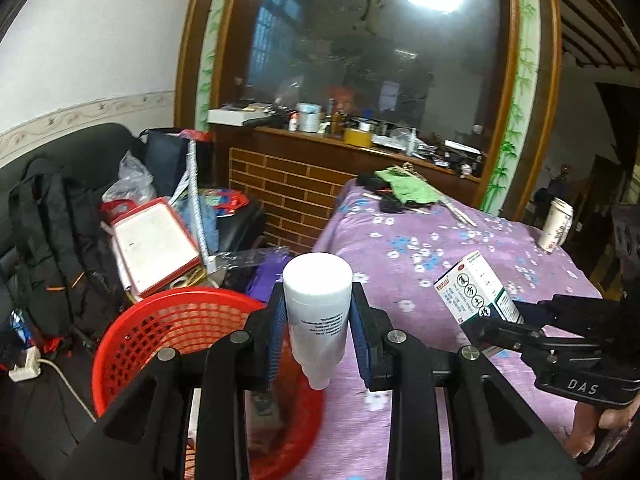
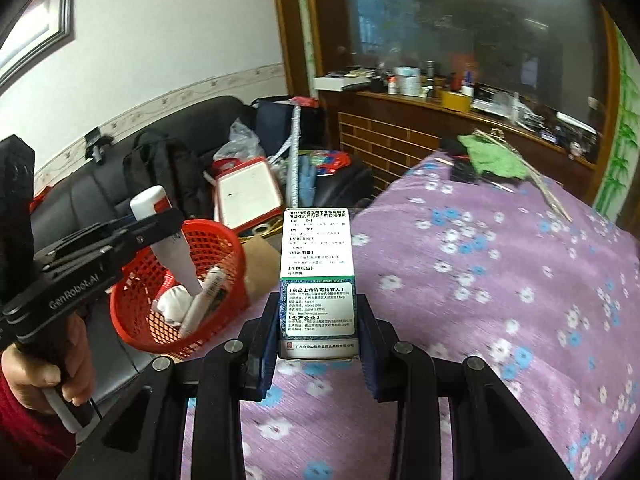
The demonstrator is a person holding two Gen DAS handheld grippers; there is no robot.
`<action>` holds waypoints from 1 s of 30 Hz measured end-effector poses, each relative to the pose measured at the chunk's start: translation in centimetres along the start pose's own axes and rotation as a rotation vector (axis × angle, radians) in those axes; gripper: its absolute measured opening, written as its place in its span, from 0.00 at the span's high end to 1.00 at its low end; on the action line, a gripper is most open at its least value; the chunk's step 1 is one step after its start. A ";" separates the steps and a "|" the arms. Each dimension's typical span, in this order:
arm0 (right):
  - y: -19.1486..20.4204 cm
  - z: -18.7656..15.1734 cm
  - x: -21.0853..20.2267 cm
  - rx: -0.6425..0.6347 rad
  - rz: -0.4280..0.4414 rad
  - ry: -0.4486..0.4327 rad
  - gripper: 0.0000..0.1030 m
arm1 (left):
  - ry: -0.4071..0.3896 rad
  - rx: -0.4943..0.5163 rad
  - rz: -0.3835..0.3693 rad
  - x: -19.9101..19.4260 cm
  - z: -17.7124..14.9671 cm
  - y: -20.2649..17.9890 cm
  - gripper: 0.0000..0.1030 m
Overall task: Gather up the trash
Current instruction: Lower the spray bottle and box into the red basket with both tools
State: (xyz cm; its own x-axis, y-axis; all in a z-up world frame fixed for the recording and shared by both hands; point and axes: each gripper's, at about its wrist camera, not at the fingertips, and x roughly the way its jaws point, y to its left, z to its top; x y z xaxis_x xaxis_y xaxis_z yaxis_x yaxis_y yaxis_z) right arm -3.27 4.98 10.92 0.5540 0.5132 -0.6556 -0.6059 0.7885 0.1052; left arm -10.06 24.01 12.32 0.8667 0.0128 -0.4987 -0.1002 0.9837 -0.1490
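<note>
Over the red basket at the bed's left, the left gripper clamps a bottle; right gripper clamps a box. Next, likely: release the bottle, then bring the box across.

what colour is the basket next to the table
Red, an open mesh basket; it shows best in the right wrist view.

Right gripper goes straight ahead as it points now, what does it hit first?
Probably nothing near: past the box held in the right gripper, the line runs over the bedspread's left edge toward sofa clutter. Depth unclear.
</note>
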 end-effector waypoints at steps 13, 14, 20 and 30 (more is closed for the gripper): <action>5.4 2.5 4.1 -0.093 0.094 0.049 0.63 | 0.029 -0.077 0.079 1.1 -0.7 6.1 0.72; 5.9 2.7 4.5 -0.100 0.101 0.055 0.63 | 0.031 -0.081 0.083 1.2 -0.8 6.4 0.72; 7.9 3.3 6.4 -0.120 0.136 0.083 0.63 | 0.043 -0.102 0.100 1.3 -1.4 8.2 0.72; 9.2 3.5 8.5 -0.122 0.159 0.118 0.63 | 0.053 -0.129 0.113 1.3 -2.0 10.2 0.72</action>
State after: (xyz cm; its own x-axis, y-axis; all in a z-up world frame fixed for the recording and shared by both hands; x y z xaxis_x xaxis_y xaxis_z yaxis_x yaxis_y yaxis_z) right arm -2.16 17.79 8.92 0.3794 0.5790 -0.7217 -0.7491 0.6500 0.1277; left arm -10.94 33.67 8.46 0.8201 0.1089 -0.5618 -0.2601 0.9454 -0.1964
